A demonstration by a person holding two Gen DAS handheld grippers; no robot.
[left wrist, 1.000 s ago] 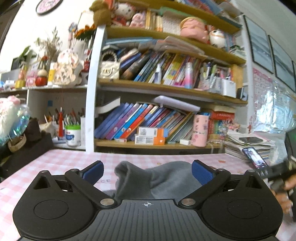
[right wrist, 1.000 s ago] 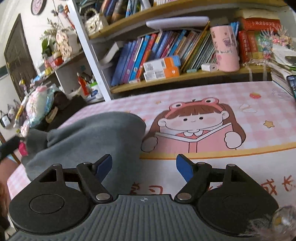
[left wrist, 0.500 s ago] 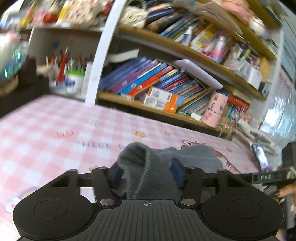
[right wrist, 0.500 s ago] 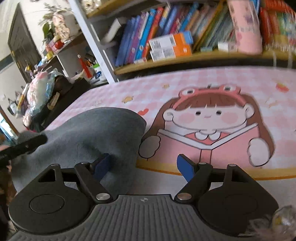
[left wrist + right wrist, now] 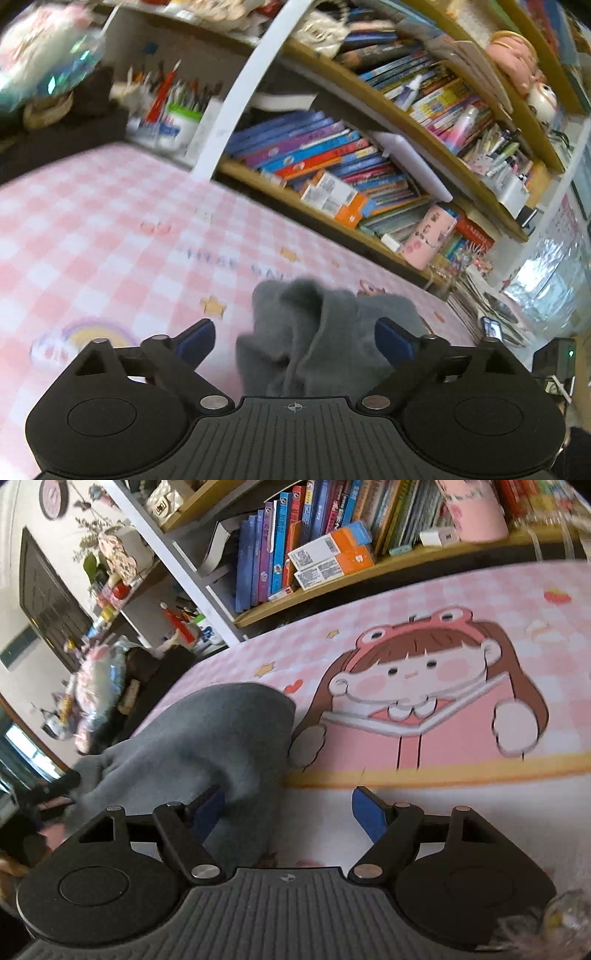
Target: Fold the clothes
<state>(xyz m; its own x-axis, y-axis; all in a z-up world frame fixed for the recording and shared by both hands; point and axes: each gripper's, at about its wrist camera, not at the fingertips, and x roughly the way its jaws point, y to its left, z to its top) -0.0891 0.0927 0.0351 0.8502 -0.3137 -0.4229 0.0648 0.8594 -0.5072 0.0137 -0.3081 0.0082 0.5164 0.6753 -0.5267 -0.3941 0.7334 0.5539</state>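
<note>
Grey garment bunched on the pink tablecloth, between both grippers.

The garment (image 5: 321, 332) lies in a loose heap on the checked tablecloth (image 5: 110, 229), its long axis running from the left gripper (image 5: 295, 341) across toward the right gripper (image 5: 288, 810). The left gripper's jaws are opening, wide, with a raised fold between them but untouched. The right gripper stands wide and empty; only its left pad (image 5: 208, 808) overlaps the cloth edge. The left gripper appears nearer the bulk.
</note>
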